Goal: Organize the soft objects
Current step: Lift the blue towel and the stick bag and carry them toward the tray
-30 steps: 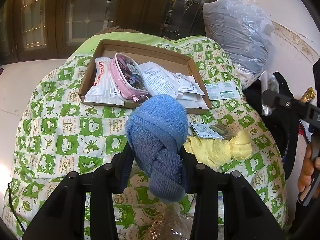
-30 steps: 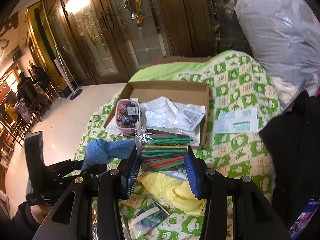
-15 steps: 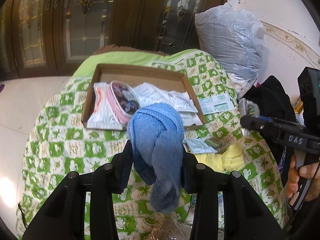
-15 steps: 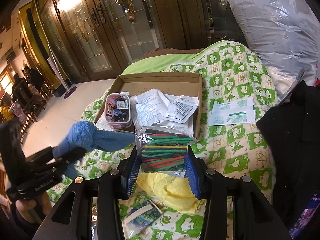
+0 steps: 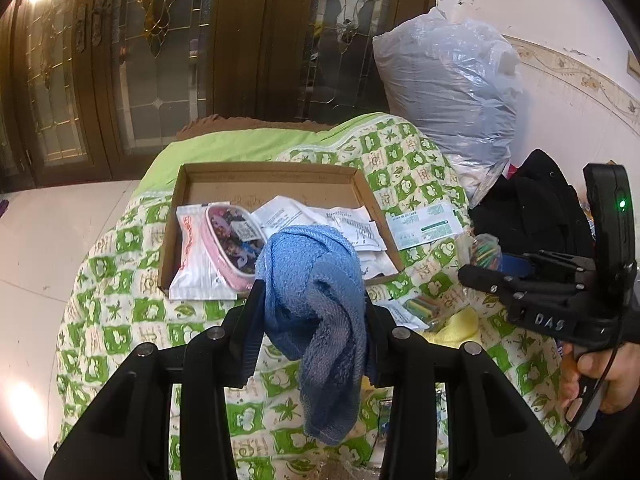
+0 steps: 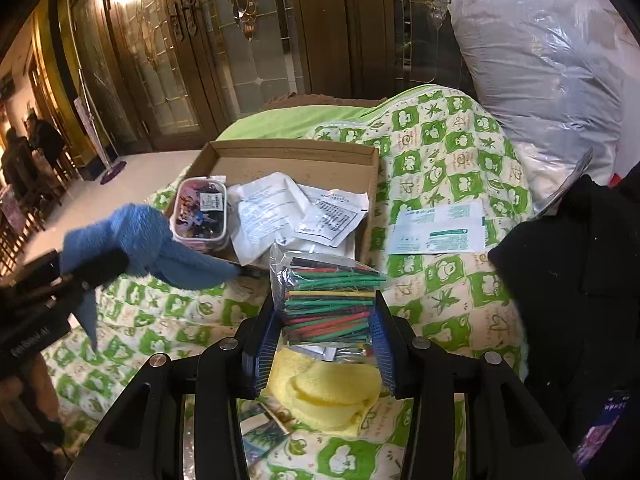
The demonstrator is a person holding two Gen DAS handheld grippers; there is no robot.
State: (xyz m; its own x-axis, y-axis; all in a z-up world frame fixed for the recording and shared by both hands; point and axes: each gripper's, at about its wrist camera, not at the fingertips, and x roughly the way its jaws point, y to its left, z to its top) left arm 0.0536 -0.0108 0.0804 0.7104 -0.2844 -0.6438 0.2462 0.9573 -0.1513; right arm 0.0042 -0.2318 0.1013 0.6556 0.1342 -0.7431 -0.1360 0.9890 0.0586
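Note:
My left gripper (image 5: 310, 312) is shut on a blue towel (image 5: 316, 300) and holds it in the air above the green-checked quilt (image 5: 120, 320), in front of the cardboard box (image 5: 272, 178). The towel also shows in the right wrist view (image 6: 148, 248). My right gripper (image 6: 326, 320) is shut on a clear bag of coloured sticks (image 6: 328, 296), held above a yellow cloth (image 6: 324, 392) that lies on the quilt. The right gripper shows in the left wrist view (image 5: 480, 264) at the right.
The box holds a pink pouch (image 5: 232, 240), a white packet (image 5: 192, 256) and paper sachets (image 5: 320, 220). A green-white leaflet (image 5: 424, 226) lies right of the box. A grey plastic bag (image 5: 448, 80) and black clothing (image 5: 532, 208) sit at the right. Small packets (image 6: 260, 432) lie near the yellow cloth.
My left gripper has risen and pulled back with the blue towel, so the box looks farther off. My right gripper has lifted slightly with the bag of sticks.

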